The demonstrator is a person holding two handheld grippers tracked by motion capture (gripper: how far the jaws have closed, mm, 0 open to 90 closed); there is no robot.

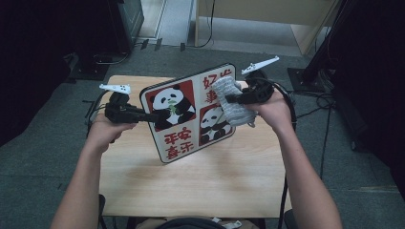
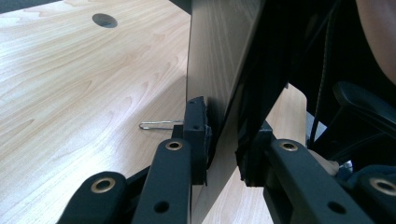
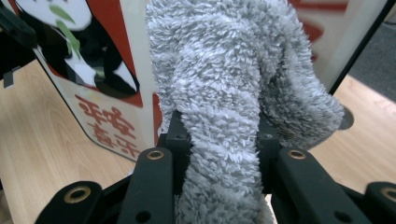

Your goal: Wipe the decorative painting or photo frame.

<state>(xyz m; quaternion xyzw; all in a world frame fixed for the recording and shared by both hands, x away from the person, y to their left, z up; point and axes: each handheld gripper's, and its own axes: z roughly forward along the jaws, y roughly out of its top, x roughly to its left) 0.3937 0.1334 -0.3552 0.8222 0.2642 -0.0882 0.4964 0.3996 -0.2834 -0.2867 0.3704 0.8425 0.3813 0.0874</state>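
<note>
Panda board (image 1: 191, 114): flat rectangular panel with rounded corners, printed with two pandas on red squares and red characters on white. Held tilted above the wooden bench (image 1: 191, 186), its lower corner nearest the bench top. Left hand-held gripper (image 1: 150, 116): jaws closed on the board's left edge, one pad on each face, as the left gripper view confirms. Grey fleecy cloth (image 1: 231, 102): bunched and draped against the printed face at the board's right side. Right hand-held gripper (image 1: 230, 99): jaws clamped on the cloth, the pile bulging between and above the pads (image 3: 176, 135). Bench: pale wood grain, a round cable hole (image 2: 104, 20) in its top.
</note>
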